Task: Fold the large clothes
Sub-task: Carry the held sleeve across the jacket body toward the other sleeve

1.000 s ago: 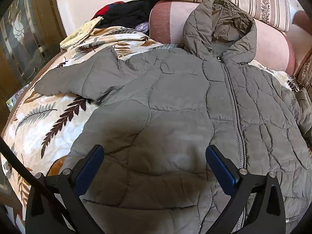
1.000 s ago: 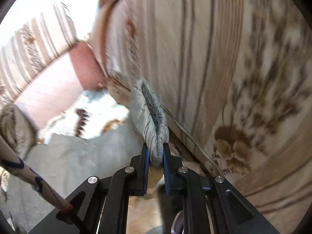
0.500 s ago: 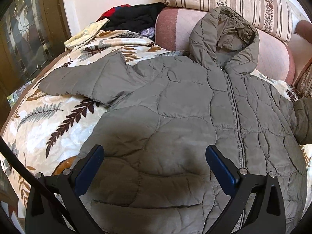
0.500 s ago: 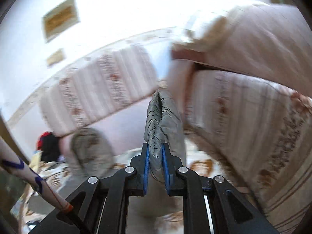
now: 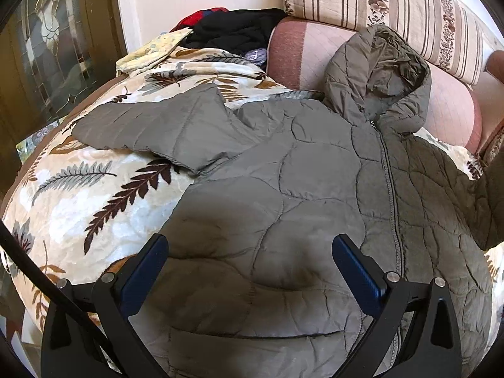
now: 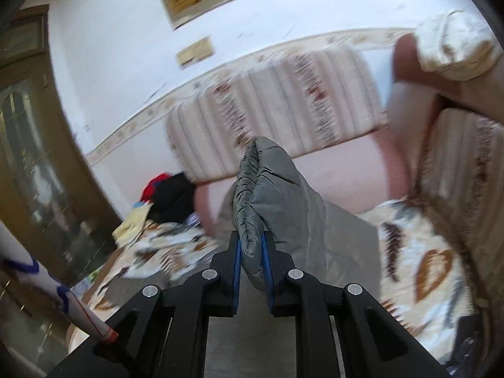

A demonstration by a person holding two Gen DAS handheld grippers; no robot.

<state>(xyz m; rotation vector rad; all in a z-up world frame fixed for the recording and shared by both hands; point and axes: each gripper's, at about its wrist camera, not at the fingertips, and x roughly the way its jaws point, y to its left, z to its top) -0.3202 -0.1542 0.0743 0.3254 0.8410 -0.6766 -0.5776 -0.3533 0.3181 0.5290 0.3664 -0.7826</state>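
A grey-green quilted hooded jacket (image 5: 315, 189) lies front up on a leaf-patterned blanket (image 5: 78, 195), zip closed, hood (image 5: 381, 66) resting against the pink sofa back. One sleeve (image 5: 151, 129) stretches out to the left. My left gripper (image 5: 250, 252) hovers open over the jacket's lower front with nothing between its fingers. My right gripper (image 6: 252, 242) is shut on the gathered cuff of the other sleeve (image 6: 267, 195), lifted above the bed. That raised sleeve (image 5: 491, 195) shows at the right edge of the left wrist view.
A pile of black and red clothes (image 5: 233, 28) and a pale yellow cloth (image 5: 151, 50) sit at the bed's far left corner. Striped cushions (image 5: 378, 6) line the wall. A wooden glass-door cabinet (image 5: 41, 56) stands on the left. A patterned sleeve (image 6: 37, 280) crosses the right wrist view.
My right gripper has swung up and away from the striped cushion, carrying the sleeve cuff; the sleeve now rises at the jacket's right side. The left gripper drifted back slightly, still open.
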